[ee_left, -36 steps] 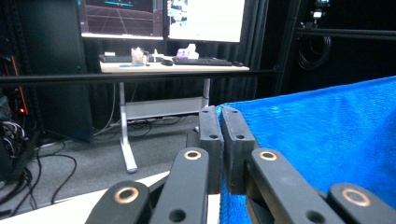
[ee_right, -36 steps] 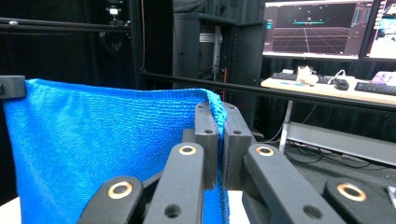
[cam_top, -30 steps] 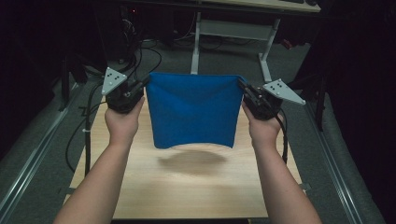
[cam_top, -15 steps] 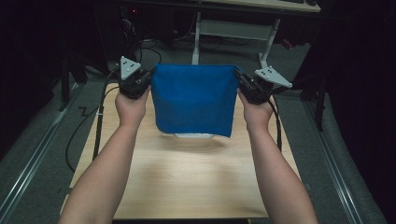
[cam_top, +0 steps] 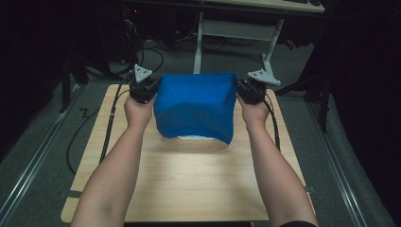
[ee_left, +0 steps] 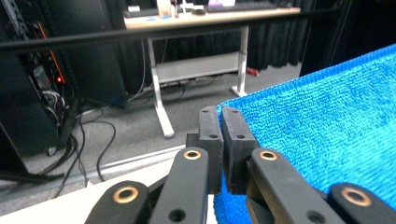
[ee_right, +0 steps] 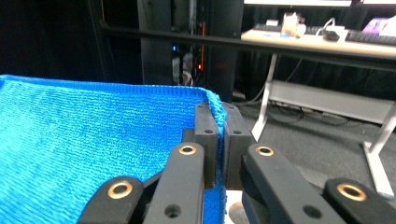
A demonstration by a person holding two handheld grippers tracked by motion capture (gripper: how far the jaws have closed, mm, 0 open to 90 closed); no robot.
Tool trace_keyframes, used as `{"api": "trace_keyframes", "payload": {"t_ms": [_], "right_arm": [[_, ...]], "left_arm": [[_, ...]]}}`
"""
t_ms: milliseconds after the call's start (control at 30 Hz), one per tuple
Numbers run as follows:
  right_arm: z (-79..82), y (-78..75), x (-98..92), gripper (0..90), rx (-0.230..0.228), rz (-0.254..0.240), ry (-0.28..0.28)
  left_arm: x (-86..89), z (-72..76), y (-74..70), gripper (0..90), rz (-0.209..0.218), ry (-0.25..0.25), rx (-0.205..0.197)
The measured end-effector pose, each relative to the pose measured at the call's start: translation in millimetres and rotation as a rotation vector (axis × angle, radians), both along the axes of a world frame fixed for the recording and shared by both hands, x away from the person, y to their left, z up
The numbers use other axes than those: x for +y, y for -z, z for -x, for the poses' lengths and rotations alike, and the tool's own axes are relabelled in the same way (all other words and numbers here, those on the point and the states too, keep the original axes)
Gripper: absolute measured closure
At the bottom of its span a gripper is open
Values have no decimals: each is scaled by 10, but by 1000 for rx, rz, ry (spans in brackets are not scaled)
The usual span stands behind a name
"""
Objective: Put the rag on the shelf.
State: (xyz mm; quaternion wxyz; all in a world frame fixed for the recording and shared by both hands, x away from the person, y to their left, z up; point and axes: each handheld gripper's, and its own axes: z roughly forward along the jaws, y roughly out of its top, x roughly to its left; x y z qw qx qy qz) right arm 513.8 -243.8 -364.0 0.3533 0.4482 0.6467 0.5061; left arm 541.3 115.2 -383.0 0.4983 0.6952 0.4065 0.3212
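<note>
Above the table (cam_top: 189, 189), both tongs (cam_top: 152, 90) (cam_top: 240, 90) clamped on blue towel (cam_top: 196, 111) corners.

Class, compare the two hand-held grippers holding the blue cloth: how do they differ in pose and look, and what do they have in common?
The left gripper clamps the blue cloth's left top corner; the right gripper clamps its right top corner. The left gripper's grey plate stands up on top of it, while the right gripper's plate lies flatter and points outward. Both are shut on the cloth, at about the same height, stretching its top edge over the wooden table.
</note>
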Motion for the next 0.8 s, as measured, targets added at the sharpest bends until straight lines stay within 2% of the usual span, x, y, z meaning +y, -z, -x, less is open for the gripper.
{"api": "trace_keyframes", "payload": {"t_ms": [100,133,200,433,567,633,800], "right_arm": [[-26,96,36,882,23,29,-2],[-30,130,50,882,27,34,-8],[-28,194,75,882,39,43,-11],[33,430,83,882,83,53,-19],[98,565,78,881,105,56,-18],[132,635,66,882,118,52,-19],[233,775,46,881,154,64,-18]], "left_arm": [[34,-1,129,878,-4,0,31],[44,-9,176,878,-14,6,58],[62,12,263,878,-13,9,60],[88,78,499,878,10,38,111],[102,147,618,878,23,50,132],[101,183,688,878,22,61,159],[113,281,807,879,50,69,177]]}}
